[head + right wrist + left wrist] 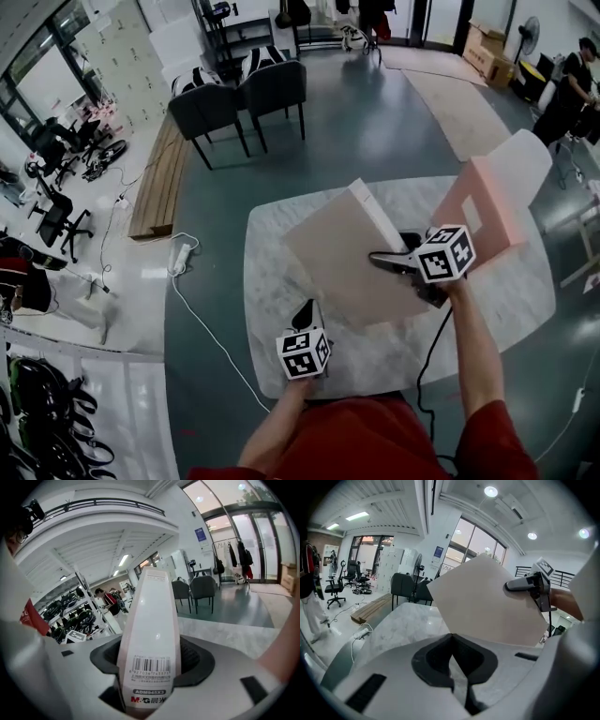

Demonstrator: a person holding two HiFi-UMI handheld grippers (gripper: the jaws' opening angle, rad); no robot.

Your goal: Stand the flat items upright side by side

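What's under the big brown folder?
Only the marble table shows around the brown folder, gripped by the right gripper. The table directly beneath it is covered, so I can't tell.

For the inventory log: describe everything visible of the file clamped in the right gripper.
The file is a broad, flat box file: a tan, board-like face and a narrow glossy white spine with a barcode label and M&G print. The right gripper is shut on the spine, a pad on each side. It is held tilted over the marble table; whether its low corner rests there cannot be told.
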